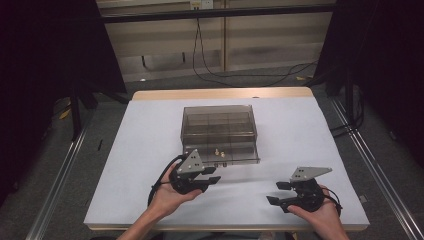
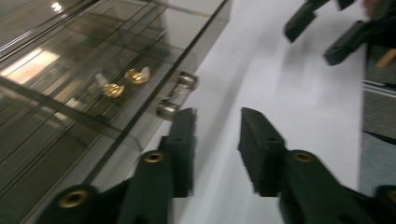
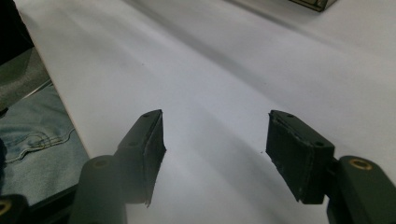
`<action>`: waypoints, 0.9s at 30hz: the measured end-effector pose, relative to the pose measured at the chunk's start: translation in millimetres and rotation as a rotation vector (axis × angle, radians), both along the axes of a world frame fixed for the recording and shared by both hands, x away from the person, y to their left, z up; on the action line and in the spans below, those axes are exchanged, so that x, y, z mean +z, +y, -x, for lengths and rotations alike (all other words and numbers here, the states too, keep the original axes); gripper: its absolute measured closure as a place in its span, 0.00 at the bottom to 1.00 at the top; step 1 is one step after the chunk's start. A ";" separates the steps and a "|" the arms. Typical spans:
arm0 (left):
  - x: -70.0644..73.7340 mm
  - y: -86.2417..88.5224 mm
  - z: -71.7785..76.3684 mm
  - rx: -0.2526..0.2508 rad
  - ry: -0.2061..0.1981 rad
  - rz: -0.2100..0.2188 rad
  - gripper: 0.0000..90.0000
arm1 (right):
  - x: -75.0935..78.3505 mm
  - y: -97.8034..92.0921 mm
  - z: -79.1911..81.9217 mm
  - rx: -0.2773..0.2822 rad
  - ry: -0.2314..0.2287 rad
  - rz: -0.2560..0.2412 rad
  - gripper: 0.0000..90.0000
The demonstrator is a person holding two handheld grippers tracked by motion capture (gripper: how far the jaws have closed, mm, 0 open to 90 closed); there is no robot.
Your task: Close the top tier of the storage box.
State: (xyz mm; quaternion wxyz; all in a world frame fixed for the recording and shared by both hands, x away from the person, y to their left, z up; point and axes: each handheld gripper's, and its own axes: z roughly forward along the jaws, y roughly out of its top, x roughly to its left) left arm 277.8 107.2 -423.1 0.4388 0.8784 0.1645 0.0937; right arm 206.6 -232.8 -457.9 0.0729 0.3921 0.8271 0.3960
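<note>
A smoky clear compartment box (image 1: 220,131) sits mid-table with its lid down. In a front compartment lie small brass wing nuts (image 1: 218,151), two of them sharp in the left gripper view (image 2: 112,89). A metal latch (image 2: 176,95) is on the box's front edge. My left gripper (image 1: 214,175) is open just in front of the box's front left corner, and the left gripper view has its jaws (image 2: 217,128) apart with nothing between them, close beside the latch. My right gripper (image 1: 276,192) is open over bare table at the front right, empty in its own view (image 3: 215,130).
A white sheet (image 1: 150,150) covers the table, whose wooden edge (image 1: 220,93) shows at the back. Cables (image 1: 240,75) trail on the floor behind. The person's jeans (image 3: 32,140) lie past the table's near edge. The right gripper's jaws (image 2: 327,32) appear far off in the left gripper view.
</note>
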 end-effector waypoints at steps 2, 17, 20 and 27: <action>-1.5 -0.3 -2.3 0.004 0.000 -0.003 0.84 | -1.0 0.7 -0.3 0.006 0.002 0.003 0.42; -2.6 5.2 -11.9 0.061 -0.022 0.000 0.97 | -2.6 1.8 0.0 0.020 0.010 0.006 0.43; -3.1 5.1 -13.3 0.052 -0.026 -0.008 0.99 | -3.1 2.1 -0.4 0.023 0.014 0.006 0.43; -2.8 5.1 -15.4 0.047 -0.024 -0.004 1.00 | -3.0 2.7 -1.1 0.025 0.017 0.008 0.43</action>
